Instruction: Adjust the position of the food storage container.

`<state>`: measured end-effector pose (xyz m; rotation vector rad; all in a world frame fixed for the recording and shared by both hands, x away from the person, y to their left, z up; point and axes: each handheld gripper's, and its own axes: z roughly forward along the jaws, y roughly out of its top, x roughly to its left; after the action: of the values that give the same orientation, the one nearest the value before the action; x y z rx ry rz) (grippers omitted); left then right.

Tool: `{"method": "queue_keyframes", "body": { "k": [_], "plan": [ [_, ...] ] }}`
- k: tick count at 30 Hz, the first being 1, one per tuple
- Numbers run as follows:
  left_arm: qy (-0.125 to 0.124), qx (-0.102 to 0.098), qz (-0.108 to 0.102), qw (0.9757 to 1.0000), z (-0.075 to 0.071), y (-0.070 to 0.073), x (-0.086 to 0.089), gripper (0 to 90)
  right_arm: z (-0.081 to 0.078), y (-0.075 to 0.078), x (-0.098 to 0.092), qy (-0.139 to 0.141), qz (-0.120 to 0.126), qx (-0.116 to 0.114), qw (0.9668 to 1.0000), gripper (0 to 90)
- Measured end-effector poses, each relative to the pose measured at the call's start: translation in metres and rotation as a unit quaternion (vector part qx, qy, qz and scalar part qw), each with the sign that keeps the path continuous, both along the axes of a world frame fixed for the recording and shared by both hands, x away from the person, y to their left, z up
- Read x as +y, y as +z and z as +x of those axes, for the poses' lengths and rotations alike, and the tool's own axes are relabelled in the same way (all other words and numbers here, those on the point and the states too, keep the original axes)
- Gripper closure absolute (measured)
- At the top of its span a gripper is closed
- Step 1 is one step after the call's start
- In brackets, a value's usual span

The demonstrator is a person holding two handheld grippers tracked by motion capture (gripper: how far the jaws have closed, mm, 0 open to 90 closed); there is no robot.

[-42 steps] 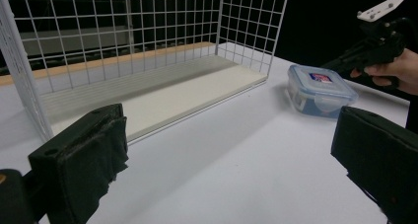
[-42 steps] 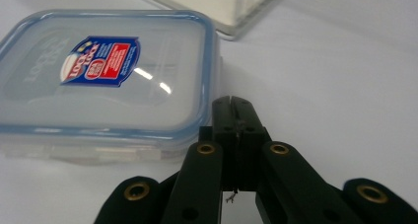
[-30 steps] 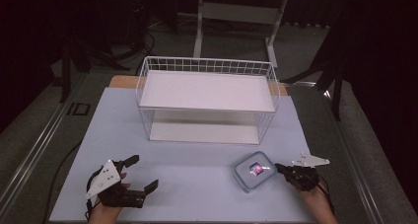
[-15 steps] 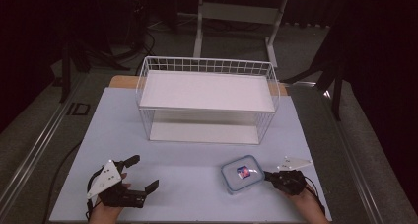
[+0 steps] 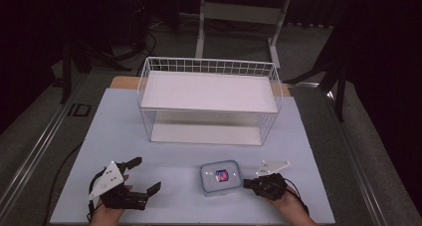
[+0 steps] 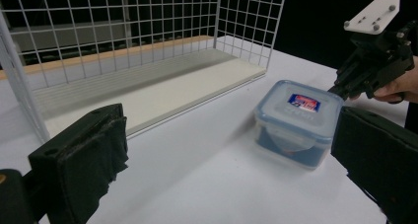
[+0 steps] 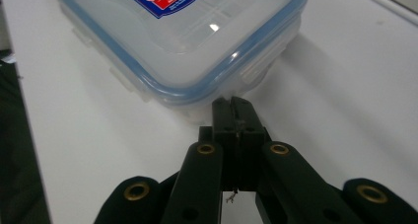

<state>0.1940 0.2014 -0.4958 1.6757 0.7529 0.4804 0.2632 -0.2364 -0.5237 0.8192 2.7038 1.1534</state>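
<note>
High view: a square clear-plastic container with a blue-rimmed lid and a red-and-blue label sits on the smooth white table, near of the white wire basket. The right gripper has its black jaws pressed together, tips touching the container's right edge. At near left, the left gripper rests with padded jaws spread wide, holding nothing.
</note>
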Motion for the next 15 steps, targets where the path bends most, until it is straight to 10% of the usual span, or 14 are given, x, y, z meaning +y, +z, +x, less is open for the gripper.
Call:
{"method": "queue_keyframes", "body": {
  "k": [15],
  "plan": [
    [-0.008,0.005,0.006,0.9999,0.001,-0.001,-0.003,1.5,-0.002,-0.004,0.011,0.006,-0.002,0.008,0.9999,90.0]
  ]
}}
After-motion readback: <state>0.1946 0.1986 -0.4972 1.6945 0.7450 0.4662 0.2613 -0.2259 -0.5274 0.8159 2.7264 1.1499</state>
